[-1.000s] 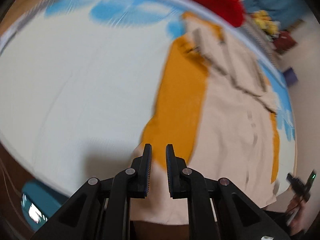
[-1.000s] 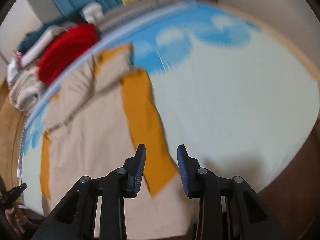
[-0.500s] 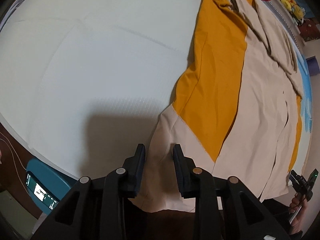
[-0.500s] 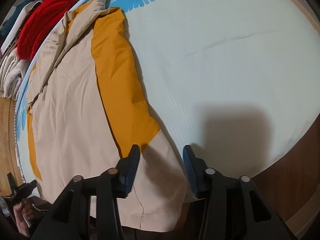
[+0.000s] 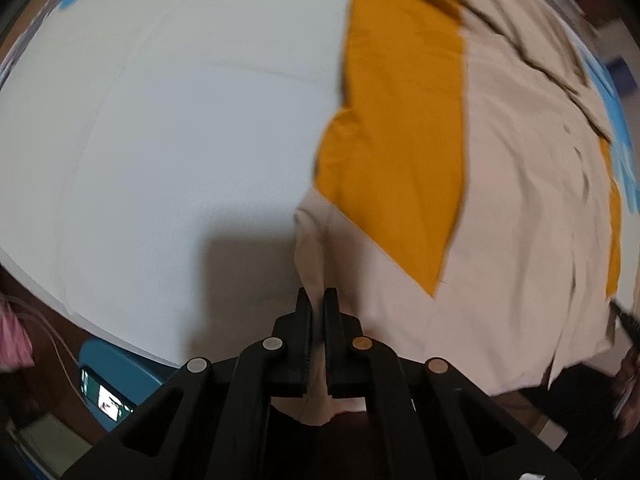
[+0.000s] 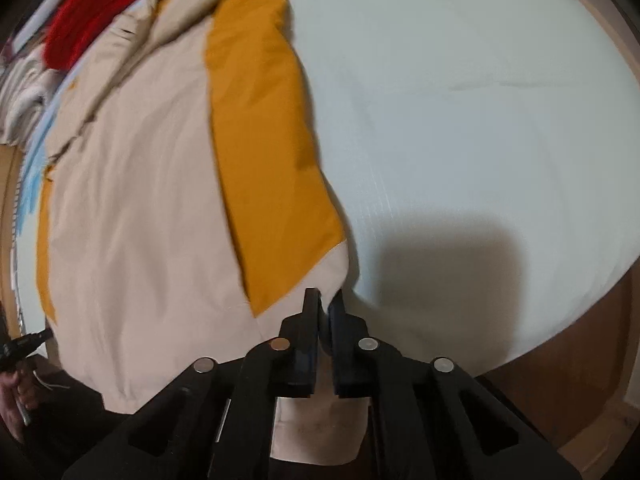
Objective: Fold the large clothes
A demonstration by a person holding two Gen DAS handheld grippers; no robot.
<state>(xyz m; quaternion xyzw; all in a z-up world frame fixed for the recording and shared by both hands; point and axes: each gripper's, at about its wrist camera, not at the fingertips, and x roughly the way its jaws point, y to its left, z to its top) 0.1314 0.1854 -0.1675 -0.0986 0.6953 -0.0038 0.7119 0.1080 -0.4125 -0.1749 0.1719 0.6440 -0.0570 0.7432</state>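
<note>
While the beige-and-mustard jacket point(image 5: 500, 184) is lying flat on the white sheet point(image 5: 168, 120), long axis running away from me, collar far, I'm pinching its near hem with left gripper point(image 5: 316, 300) and right gripper point(image 6: 325, 300)

The jacket's point(image 5: 520, 208) collar end is blurred and cropped. A red garment point(image 6: 86, 20) is blurred, cut off by the rim.

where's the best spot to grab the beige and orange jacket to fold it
Grip the beige and orange jacket at its beige bottom hem corners near the table edge, coming straight down. The hem lies flat and free there; the left tongs and right tongs already pinch it.
</note>
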